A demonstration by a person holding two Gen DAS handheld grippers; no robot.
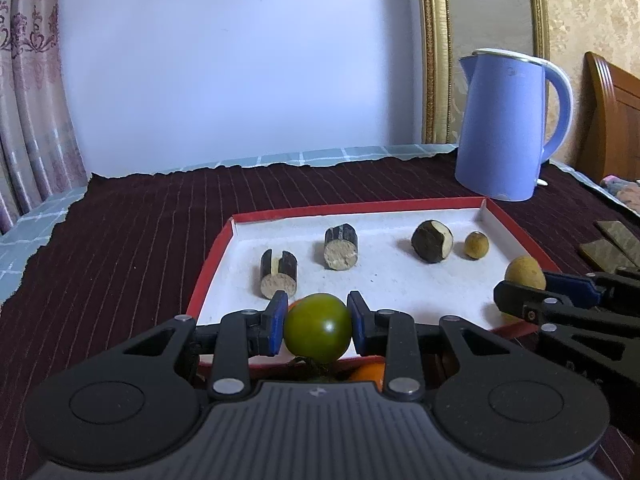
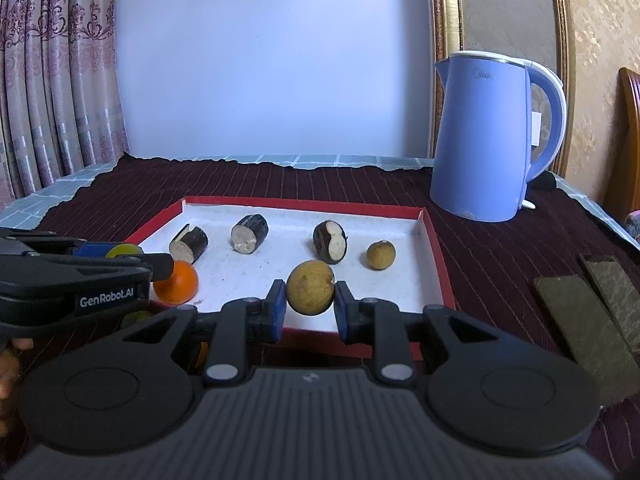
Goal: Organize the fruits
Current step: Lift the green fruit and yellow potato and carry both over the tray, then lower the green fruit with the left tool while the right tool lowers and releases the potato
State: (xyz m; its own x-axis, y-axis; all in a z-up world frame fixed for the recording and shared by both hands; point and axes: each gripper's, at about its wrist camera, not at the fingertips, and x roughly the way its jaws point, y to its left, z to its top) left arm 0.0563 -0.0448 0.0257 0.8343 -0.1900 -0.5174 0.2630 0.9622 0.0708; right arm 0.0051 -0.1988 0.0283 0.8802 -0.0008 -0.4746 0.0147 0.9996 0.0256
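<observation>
My left gripper (image 1: 318, 324) is shut on a green tomato (image 1: 318, 327) over the front left edge of the red-rimmed white tray (image 1: 400, 204). My right gripper (image 2: 311, 306) is shut on a tan round fruit (image 2: 311, 287) above the tray's front; it also shows in the left wrist view (image 1: 525, 273). In the tray lie two dark cane pieces (image 2: 189, 243) (image 2: 249, 233), a dark water chestnut (image 2: 330, 241) and a small tan fruit (image 2: 381, 255). An orange fruit (image 2: 177, 282) sits at the tray's front left, below the left gripper (image 2: 120, 258).
A blue kettle (image 2: 488, 136) stands on the dark red cloth (image 2: 500, 248) behind the tray's right corner. Two flat dark strips (image 2: 584, 312) lie on the cloth to the right. Another orange fruit (image 1: 368, 372) peeks out under the left gripper. Curtains hang at the left.
</observation>
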